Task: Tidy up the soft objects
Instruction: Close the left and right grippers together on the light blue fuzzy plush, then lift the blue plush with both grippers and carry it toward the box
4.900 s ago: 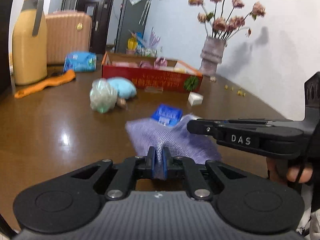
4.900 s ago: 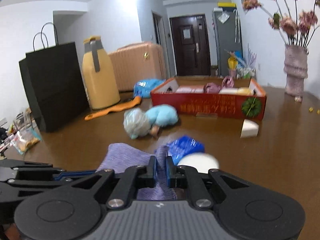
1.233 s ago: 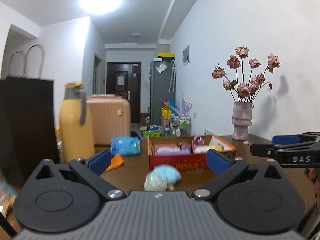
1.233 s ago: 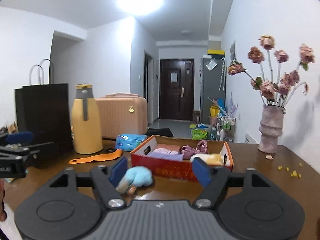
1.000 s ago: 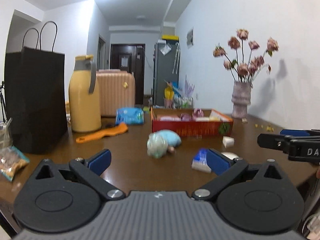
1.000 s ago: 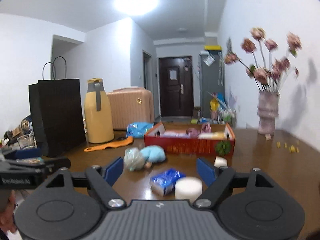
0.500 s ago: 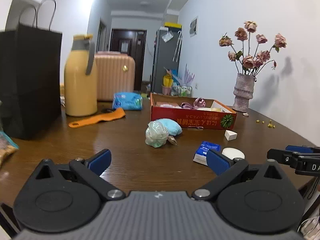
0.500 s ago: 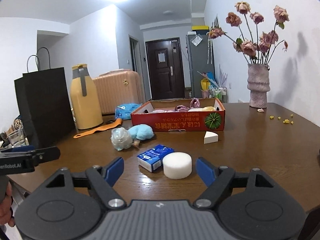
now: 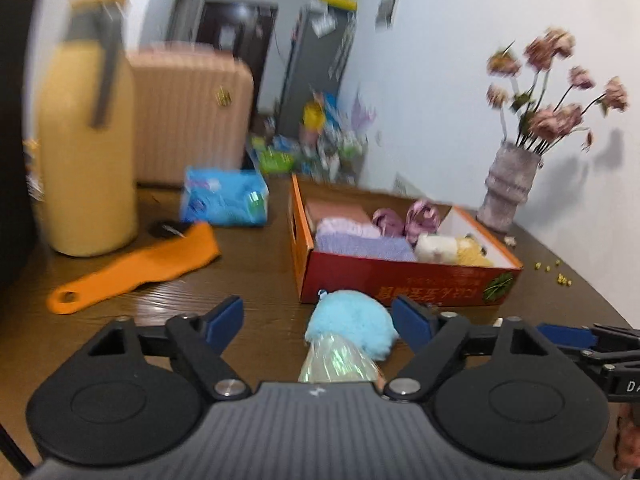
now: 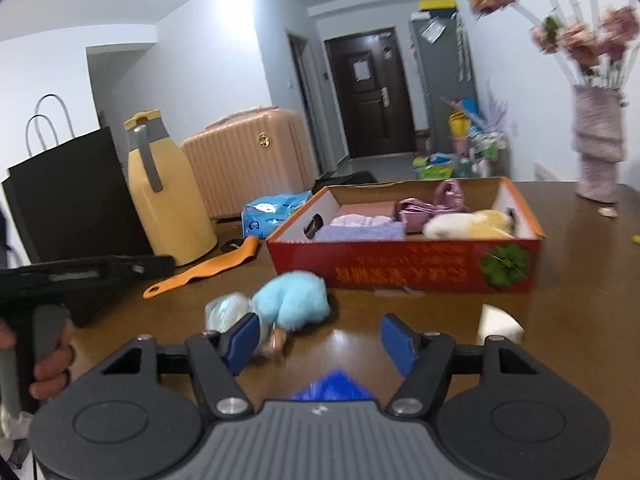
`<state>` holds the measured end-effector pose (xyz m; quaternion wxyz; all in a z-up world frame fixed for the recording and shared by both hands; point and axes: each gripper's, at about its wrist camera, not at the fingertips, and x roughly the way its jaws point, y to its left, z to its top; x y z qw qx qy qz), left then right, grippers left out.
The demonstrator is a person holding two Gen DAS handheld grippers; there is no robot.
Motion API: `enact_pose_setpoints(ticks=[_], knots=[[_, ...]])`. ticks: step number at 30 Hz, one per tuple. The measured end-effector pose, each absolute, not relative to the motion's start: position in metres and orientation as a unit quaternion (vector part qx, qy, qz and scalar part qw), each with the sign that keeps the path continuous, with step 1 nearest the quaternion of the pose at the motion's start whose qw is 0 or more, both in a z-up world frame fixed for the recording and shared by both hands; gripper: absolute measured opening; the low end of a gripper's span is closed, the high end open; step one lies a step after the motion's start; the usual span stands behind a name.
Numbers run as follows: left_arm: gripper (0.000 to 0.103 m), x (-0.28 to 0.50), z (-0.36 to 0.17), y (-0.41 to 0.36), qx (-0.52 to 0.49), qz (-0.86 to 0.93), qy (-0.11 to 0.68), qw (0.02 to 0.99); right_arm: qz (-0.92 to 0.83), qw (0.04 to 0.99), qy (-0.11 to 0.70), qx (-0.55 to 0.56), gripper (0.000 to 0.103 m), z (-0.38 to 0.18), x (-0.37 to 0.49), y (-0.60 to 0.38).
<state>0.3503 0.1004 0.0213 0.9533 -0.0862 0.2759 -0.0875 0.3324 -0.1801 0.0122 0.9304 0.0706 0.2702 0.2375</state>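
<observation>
Left claw (image 9: 318, 322) wide open, empty, straddling blue plush toy (image 9: 352, 330); right claw (image 10: 320, 338) open, empty. Close low on fluff, then lift into red box (image 9: 404, 284).

Glossy dark wood table (image 10: 580, 320); fluffy blue plush toy (image 9: 352, 326) with a crinkly shiny wrap; printed red cardboard box (image 10: 420, 268); matt black plastic gripper (image 9: 318, 320).

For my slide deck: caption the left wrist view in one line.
Open left claw closing in on the blue plush toy lying before the red box of sorted soft items.
</observation>
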Motion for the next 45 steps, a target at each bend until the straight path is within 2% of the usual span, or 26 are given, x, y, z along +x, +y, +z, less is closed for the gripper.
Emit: enact_pose_setpoints(ticks=[2, 10, 13, 14, 16, 17, 20, 26, 33, 39, 45], knots=[[0.075, 0.382, 0.009, 0.105, -0.101, -0.093, 0.312, 0.940, 0.252, 0.918, 0.294, 0.082, 0.066, 0.007, 0.368, -0.171], [0.073, 0.443, -0.031, 0.114, -0.165, -0.154, 0.388, 0.893, 0.301, 0.867, 0.387, 0.093, 0.056, -0.029, 0.464, -0.128], [0.065, 0.449, -0.038, 0.117, -0.181, -0.166, 0.394, 0.886, 0.306, 0.858, 0.400, 0.103, 0.055, -0.039, 0.475, -0.124], [0.058, 0.450, -0.042, 0.118, -0.187, -0.171, 0.398, 0.882, 0.308, 0.856, 0.401, 0.109, 0.053, -0.041, 0.476, -0.124], [0.049, 0.453, -0.046, 0.118, -0.193, -0.180, 0.406, 0.875, 0.314, 0.851, 0.405, 0.116, 0.044, -0.047, 0.478, -0.123], [0.041, 0.454, -0.048, 0.116, -0.194, -0.185, 0.410, 0.872, 0.317, 0.849, 0.407, 0.118, 0.042, -0.049, 0.479, -0.123], [0.037, 0.453, -0.051, 0.113, -0.193, -0.185, 0.409, 0.872, 0.321, 0.848, 0.406, 0.114, 0.037, -0.051, 0.479, -0.123], [0.035, 0.424, -0.007, 0.103, -0.172, -0.192, 0.349, 0.901, 0.323, 0.874, 0.348, 0.106, 0.036, -0.009, 0.450, -0.133], [0.035, 0.349, 0.056, 0.069, -0.135, -0.223, 0.273, 0.926, 0.324, 0.905, 0.262, 0.090, 0.036, 0.055, 0.367, -0.168], [0.035, 0.286, 0.036, 0.043, -0.159, -0.238, 0.291, 0.913, 0.317, 0.902, 0.274, 0.105, 0.036, 0.041, 0.294, -0.204], [0.036, 0.256, 0.017, 0.020, -0.174, -0.246, 0.313, 0.901, 0.302, 0.897, 0.288, 0.143, 0.036, 0.024, 0.252, -0.237]])
